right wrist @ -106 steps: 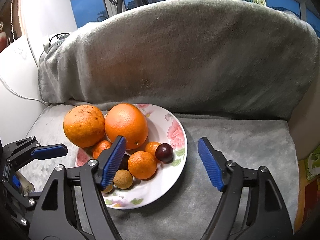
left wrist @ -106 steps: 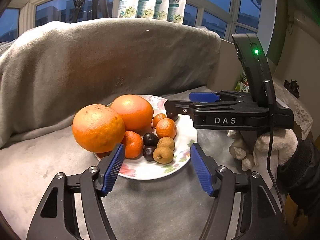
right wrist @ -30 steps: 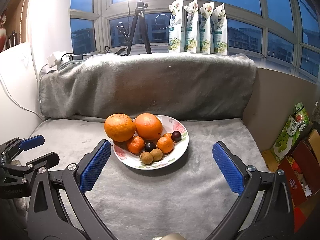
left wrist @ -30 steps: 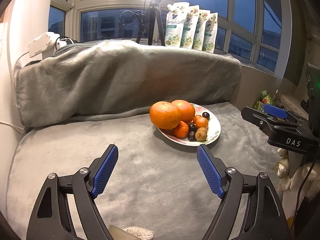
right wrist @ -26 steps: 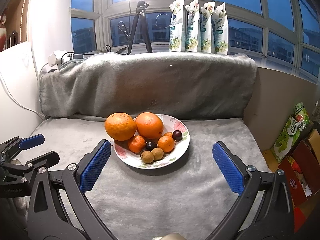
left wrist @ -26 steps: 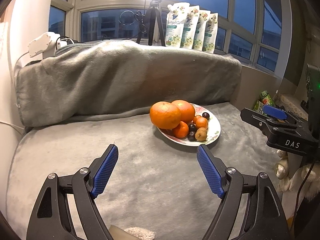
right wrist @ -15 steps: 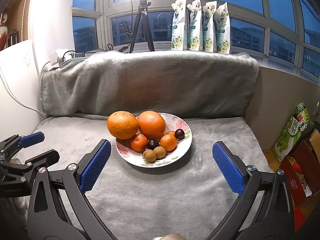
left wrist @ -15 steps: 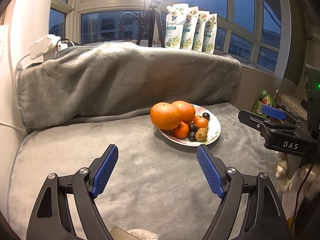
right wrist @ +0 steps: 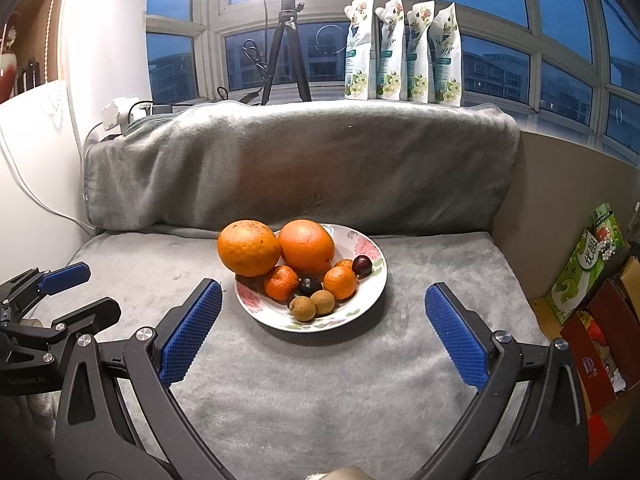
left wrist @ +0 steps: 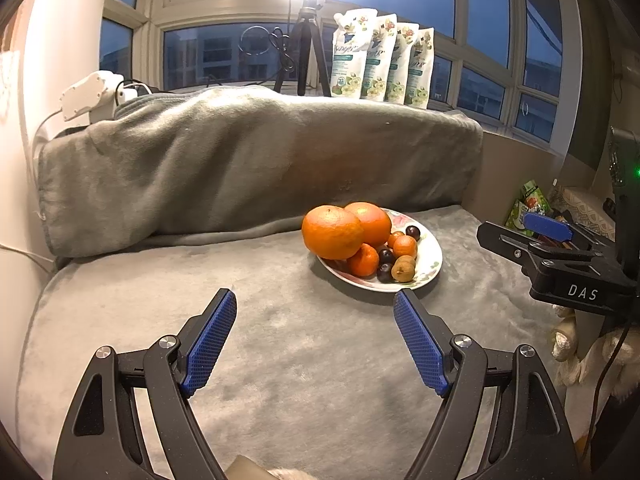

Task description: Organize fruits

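Note:
A floral white plate (right wrist: 362,303) (left wrist: 430,268) sits on the grey blanket-covered surface. It holds two large oranges (right wrist: 249,247) (right wrist: 307,245), small tangerines (right wrist: 340,282), dark plums (right wrist: 362,266) and brown longans (right wrist: 303,307). My left gripper (left wrist: 316,338) is open and empty, well short of the plate. My right gripper (right wrist: 322,334) is open and empty, just in front of the plate. The right gripper shows at the right of the left wrist view (left wrist: 560,256); the left one shows at the left of the right wrist view (right wrist: 52,296).
A grey blanket (right wrist: 300,160) drapes the backrest behind the plate. Several refill pouches (right wrist: 402,50) and a tripod (right wrist: 286,52) stand on the windowsill. Boxes and packets (right wrist: 592,276) lie to the right, a white wall (right wrist: 36,168) to the left.
Both grippers have pulled far back from the plate since 3.5 s ago and stay open. In the last second the views shift only slightly.

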The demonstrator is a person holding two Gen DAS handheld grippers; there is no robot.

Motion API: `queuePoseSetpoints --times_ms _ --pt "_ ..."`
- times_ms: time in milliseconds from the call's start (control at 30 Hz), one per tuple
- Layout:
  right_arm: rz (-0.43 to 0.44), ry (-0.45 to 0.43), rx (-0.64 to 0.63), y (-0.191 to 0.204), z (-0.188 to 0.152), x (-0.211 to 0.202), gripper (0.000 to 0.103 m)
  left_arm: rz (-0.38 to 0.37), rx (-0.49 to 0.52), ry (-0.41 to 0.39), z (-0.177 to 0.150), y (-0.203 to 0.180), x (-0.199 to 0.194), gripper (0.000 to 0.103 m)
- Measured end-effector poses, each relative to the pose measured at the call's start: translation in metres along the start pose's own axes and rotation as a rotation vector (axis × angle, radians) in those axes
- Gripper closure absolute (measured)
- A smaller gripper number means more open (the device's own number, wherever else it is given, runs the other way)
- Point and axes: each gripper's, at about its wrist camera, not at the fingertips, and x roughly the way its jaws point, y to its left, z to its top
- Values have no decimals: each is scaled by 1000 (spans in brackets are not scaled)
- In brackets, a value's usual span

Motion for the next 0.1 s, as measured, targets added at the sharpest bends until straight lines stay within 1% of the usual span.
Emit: queuePoseSetpoints --times_ms 100 --pt "0 -1 -2 0 0 0 0 2 9 -6 -1 -2 -1 22"
